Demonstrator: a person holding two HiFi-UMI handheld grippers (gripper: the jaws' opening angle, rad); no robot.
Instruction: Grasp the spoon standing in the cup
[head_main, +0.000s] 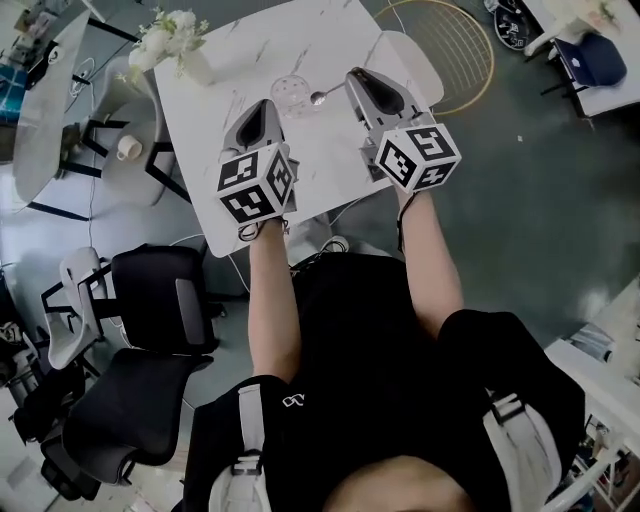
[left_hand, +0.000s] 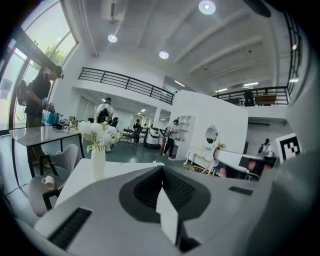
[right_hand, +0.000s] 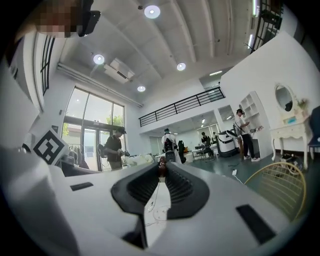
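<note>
On the white marble table (head_main: 250, 60) a clear cup (head_main: 289, 92) stands near the middle. The spoon (head_main: 319, 98) is just to the cup's right, its shiny bowl pointing at the cup and its handle running into my right gripper (head_main: 349, 82). In the right gripper view, that gripper (right_hand: 161, 168) is shut on the thin dark end of the spoon (right_hand: 161, 171) at the jaw tips. My left gripper (head_main: 263, 106) hovers near the cup on its left. The left gripper (left_hand: 161, 170) has its jaws together with nothing between them.
A vase of white flowers (head_main: 178, 42) stands at the table's far left corner and shows as the vase (left_hand: 98, 161) in the left gripper view. A gold wire ring frame (head_main: 452, 42) stands right of the table. Chairs (head_main: 130, 165) and black office chairs (head_main: 150, 330) are on the left.
</note>
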